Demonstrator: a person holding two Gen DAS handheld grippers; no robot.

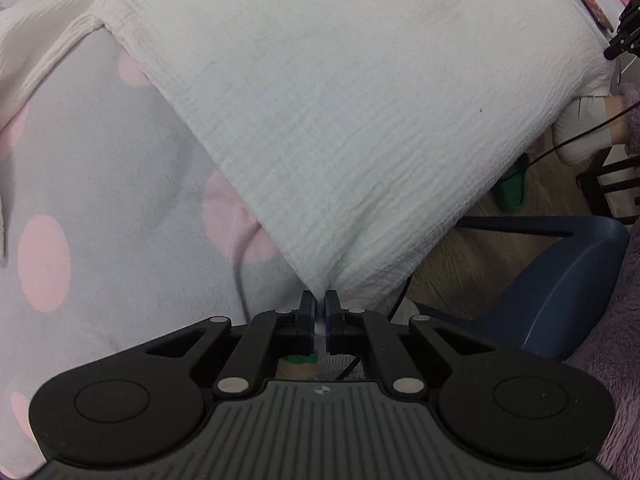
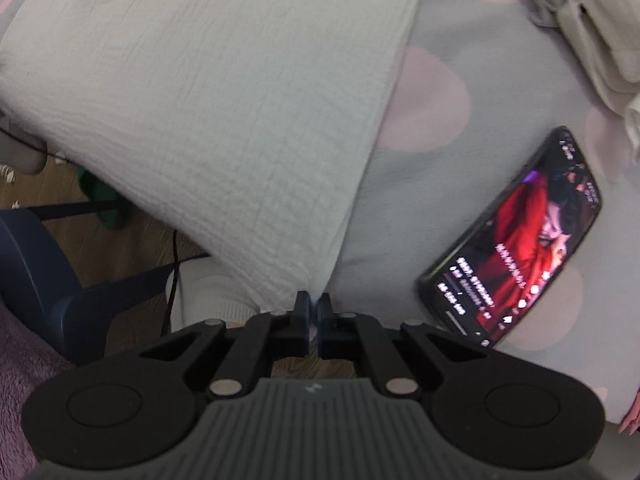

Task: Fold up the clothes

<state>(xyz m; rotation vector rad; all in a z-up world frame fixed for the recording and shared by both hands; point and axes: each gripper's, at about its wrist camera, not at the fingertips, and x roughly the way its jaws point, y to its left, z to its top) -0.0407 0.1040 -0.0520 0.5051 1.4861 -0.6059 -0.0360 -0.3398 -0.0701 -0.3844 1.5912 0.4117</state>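
A white crinkled garment (image 1: 340, 120) lies spread over a grey bed sheet with pink dots (image 1: 100, 200), its near side hanging past the bed's edge. My left gripper (image 1: 319, 300) is shut on one near corner of it; the cloth bunches to a point between the two black fingers. In the right wrist view the same white garment (image 2: 200, 100) fills the upper left, and my right gripper (image 2: 313, 300) is shut on its other near corner. The tip of the right gripper (image 1: 626, 32) shows at the far right edge of the left wrist view.
A lit phone (image 2: 516, 240) lies on the sheet right of my right gripper. Another cream knit garment (image 1: 44, 52) lies bunched at the bed's far side. Below the bed's edge are a blue chair (image 1: 560, 280), wooden floor, a green slipper (image 1: 510, 188), cables and a socked foot (image 1: 580, 128).
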